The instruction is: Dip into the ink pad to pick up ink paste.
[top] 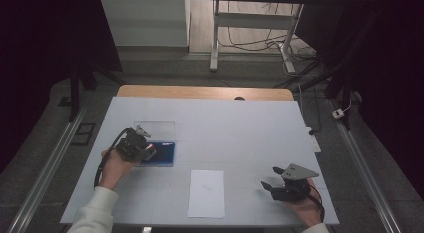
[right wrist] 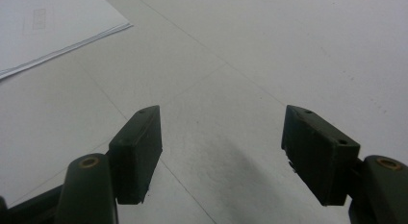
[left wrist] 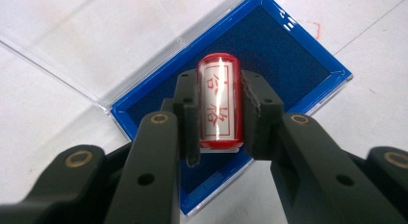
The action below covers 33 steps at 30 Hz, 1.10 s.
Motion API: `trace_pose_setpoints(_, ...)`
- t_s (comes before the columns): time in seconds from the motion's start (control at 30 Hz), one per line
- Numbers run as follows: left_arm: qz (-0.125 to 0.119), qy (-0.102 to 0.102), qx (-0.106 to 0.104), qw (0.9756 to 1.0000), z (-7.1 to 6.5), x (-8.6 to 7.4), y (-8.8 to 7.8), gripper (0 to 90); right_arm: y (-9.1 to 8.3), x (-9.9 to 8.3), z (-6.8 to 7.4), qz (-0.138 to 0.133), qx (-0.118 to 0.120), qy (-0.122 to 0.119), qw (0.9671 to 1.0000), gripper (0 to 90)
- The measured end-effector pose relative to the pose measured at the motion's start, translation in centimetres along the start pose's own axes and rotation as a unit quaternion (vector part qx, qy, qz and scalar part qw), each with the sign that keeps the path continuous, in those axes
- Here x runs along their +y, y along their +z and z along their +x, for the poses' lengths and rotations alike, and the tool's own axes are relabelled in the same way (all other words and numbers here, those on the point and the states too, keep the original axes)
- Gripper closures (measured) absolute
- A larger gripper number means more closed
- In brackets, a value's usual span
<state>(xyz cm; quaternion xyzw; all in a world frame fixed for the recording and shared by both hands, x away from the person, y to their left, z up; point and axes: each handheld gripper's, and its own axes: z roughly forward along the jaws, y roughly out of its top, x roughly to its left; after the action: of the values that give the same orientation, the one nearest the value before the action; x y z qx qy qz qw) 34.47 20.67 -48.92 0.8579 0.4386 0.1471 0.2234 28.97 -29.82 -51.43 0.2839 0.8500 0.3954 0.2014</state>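
Note:
A red and white cylindrical stamp (left wrist: 219,106) with red characters on its side is clamped between the jaws of my left gripper (left wrist: 219,119), which is shut on it. Its end points down over the dark blue ink pad (left wrist: 284,65) in an open clear case. In the high view the left gripper (top: 141,147) hangs over the left end of the blue ink pad (top: 165,152). My right gripper (top: 272,178) rests low near the table's front right, jaws open and empty. In the right gripper view its jaws (right wrist: 222,154) stand wide apart over bare white table.
A white sheet of paper (top: 206,193) lies at the front middle of the white table (top: 240,128); its corner shows as paper (right wrist: 43,27) in the right gripper view. The clear lid (top: 156,128) of the case lies flat behind the pad.

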Motion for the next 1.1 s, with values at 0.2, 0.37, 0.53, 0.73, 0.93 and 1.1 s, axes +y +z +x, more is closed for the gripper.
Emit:
trace_pose_setpoints(0.2,-0.005,-0.007,-0.006,0.9999,0.2,-0.1,0.0,71.5,0.1,0.0,0.0,-0.001,0.002,0.002,1.0,30.0)
trace_pose_setpoints(0.37,-0.005,0.0,0.001,1.0,0.0,-0.1,0.0,71.3,0.0,0.0,0.0,-0.002,-0.001,0.001,1.0,30.0)
trace_pose_setpoints(0.53,-0.023,-0.003,-0.01,0.9997,0.4,-0.4,-0.5,70.9,-0.1,0.1,0.1,-0.003,-0.001,0.0,1.0,30.0)
trace_pose_setpoints(0.73,-0.045,-0.013,-0.012,0.9988,0.7,-0.4,-1.5,70.8,-0.4,0.1,-0.2,-0.014,0.006,0.019,0.9997,30.0)
trace_pose_setpoints(0.93,-0.072,-0.019,-0.02,0.997,0.9,-0.4,-3.0,70.7,-0.3,0.0,-0.2,-0.014,0.002,0.016,0.9998,30.0)
trace_pose_setpoints(1.1,-0.091,-0.021,-0.038,0.9949,1.1,-0.6,-3.5,70.6,-0.3,-0.1,-0.3,-0.016,0.004,0.018,0.9997,30.0)
